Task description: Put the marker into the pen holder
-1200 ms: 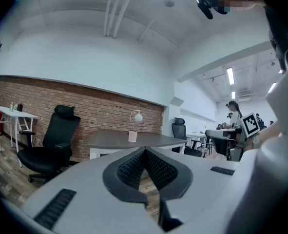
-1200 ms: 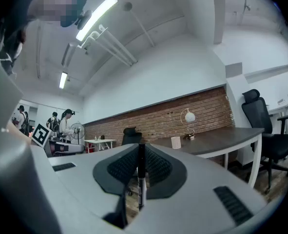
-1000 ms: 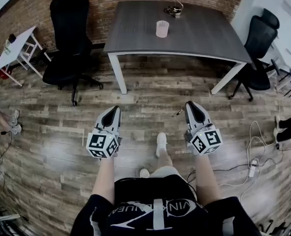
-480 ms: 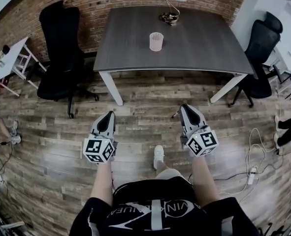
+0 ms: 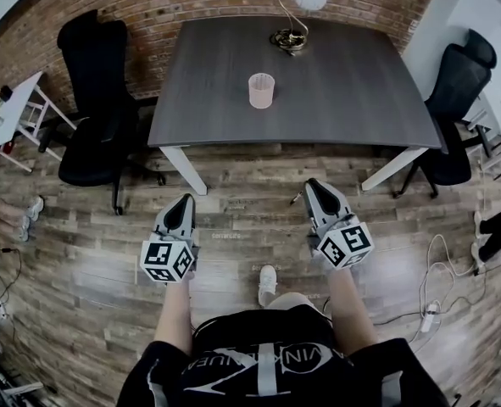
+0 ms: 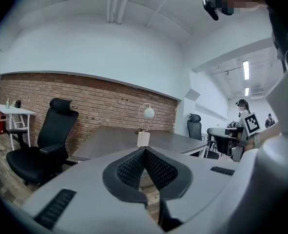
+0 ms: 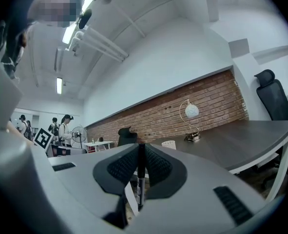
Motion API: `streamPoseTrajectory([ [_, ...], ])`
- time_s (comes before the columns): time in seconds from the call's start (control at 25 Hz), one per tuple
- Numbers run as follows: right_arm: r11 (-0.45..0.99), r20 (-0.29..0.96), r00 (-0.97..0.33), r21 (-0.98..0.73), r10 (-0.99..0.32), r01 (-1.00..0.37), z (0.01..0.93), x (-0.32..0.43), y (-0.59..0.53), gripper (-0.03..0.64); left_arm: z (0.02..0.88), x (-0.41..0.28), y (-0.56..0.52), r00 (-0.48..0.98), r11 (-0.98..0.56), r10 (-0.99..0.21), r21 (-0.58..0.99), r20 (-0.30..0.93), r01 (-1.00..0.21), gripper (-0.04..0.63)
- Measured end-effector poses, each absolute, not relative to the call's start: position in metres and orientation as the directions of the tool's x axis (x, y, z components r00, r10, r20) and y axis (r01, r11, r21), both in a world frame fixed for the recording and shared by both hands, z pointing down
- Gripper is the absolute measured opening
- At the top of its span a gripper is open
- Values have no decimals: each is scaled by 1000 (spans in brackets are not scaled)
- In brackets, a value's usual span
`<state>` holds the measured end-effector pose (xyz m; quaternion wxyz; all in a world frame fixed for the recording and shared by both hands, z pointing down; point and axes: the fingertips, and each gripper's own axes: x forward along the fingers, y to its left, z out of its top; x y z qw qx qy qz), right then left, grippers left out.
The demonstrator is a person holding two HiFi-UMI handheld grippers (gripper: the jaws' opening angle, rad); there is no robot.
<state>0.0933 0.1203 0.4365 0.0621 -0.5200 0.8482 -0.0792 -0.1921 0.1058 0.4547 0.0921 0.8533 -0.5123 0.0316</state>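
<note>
A black office chair stands at the left, beside a dark grey wooden table. Over the wooden plank floor, short of the table, the left tool points forward with its jaws closed together on nothing. A pale pink cylindrical pen holder stands upright near the table's middle. The right tool has its jaws clamped on a thin black marker, well apart from the holder.
</note>
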Motion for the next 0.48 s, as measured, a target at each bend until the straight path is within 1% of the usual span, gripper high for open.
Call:
streamPoseTrajectory([
  [0.48,463,-31,-468,-209,-883,-861,442,134,55,51,461,-153,41,454,-439,-880,124,142,-890,12],
])
